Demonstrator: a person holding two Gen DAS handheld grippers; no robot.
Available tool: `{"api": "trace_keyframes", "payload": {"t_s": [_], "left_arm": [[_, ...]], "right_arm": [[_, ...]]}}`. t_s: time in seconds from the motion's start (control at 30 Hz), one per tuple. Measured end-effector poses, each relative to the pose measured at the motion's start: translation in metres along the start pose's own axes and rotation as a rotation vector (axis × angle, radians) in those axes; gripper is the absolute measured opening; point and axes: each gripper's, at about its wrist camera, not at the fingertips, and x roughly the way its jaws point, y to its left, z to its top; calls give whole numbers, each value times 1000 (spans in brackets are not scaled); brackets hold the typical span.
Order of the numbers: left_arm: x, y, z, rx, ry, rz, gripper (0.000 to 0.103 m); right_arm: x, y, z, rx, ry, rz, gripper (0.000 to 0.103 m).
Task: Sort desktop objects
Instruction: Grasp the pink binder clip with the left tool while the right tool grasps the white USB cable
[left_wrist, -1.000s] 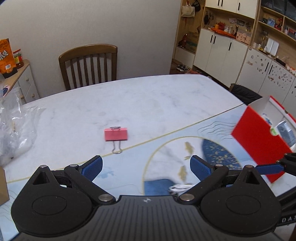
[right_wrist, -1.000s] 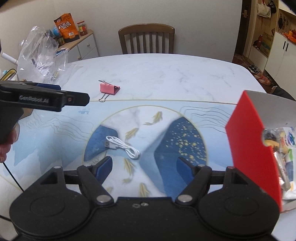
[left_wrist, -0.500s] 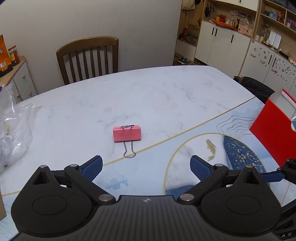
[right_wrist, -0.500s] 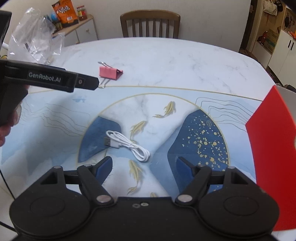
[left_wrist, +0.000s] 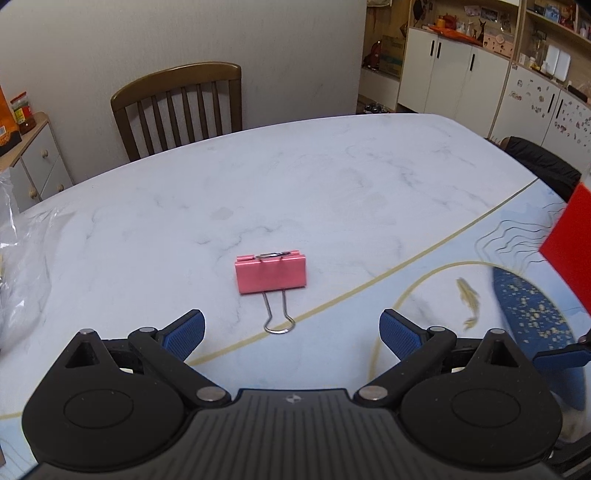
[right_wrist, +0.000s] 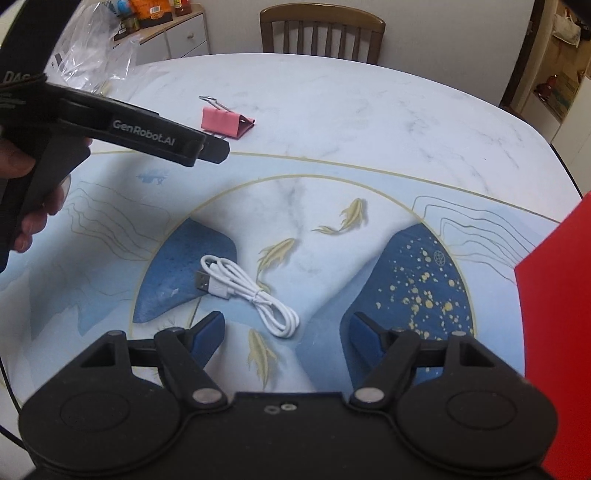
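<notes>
right wrist: red box (right_wrist: 557, 295) contents hidden.

Both the left gripper (left_wrist: 291, 330) and right gripper (right_wrist: 286, 326) had matte black ribbed bodies, round pivot housings, silver screws and textured blue fingertips (left_wrist: 183, 333), the left's side lettered "GenRobot.AI" in white.

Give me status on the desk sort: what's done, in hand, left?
Done: cannot confirm; only the red box wall shows, its contents are out of view. In hand: nothing. The left gripper has its jaws open, lined up on the pink binder clip; the right gripper, also open, sits just short of the white USB cable. Left: both items lie loose on the table.
</notes>
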Motion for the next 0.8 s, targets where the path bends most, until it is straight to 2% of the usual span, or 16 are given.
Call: {"api": "trace_keyframes", "payload": {"t_s": [0.4,0.5,0.63,0.8], "left_arm": [[29,6,10,-1,-18,30,101],[34,5,11,3,-25,35,101],[37,3,13,20,-40,47,101],[43,3,15,34,-38,52,100]], "right_arm": [[4,7,3,-34,2,8,66],[4,11,3,-54,-8,19,60],[3,18,4,-88,-26,37,44],[3,25,5,-105,-33,46,32]]}}
